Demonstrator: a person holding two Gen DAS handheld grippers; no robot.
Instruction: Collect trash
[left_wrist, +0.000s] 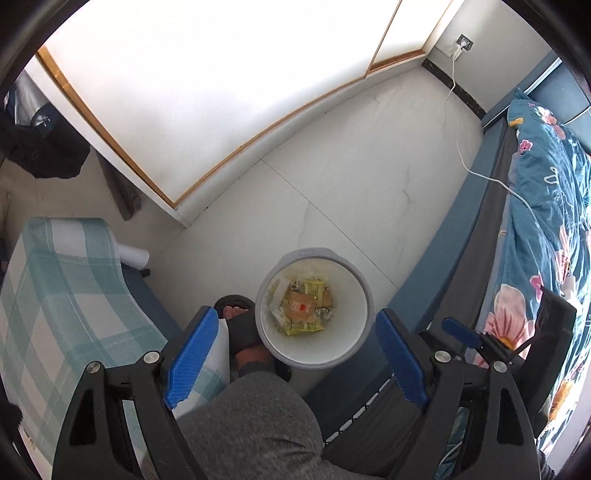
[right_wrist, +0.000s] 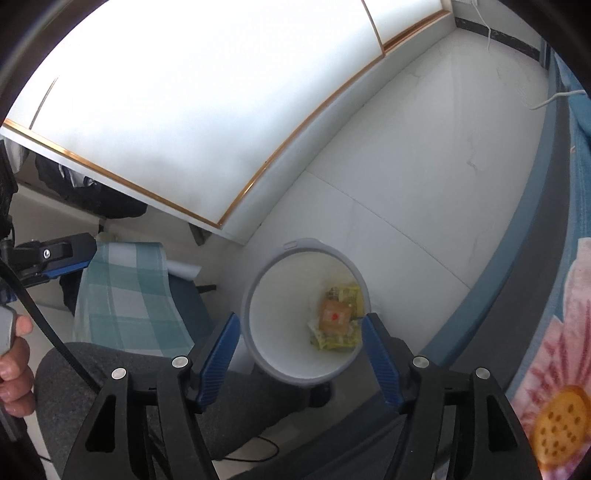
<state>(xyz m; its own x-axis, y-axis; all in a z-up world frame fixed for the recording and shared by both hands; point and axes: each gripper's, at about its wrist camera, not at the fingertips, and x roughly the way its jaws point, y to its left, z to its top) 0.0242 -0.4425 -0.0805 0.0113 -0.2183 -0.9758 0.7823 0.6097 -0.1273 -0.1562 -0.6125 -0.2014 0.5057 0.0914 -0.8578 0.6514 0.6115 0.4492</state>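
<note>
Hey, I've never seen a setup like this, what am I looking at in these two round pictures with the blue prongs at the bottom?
These are handheld tongs, one in each of a person's hands, each carrying a wide-angle camera looking along its blue fingers. One picture comes from the left tongs, the other from the right tongs. Both stand open and hold nothing. Below them on the pale floor stands a white trash bin containing yellow and orange snack wrappers. A checked cushion lies on the left, and a floral bed cover on the right. The person's grey-trousered knee and sandalled foot show too.
</note>
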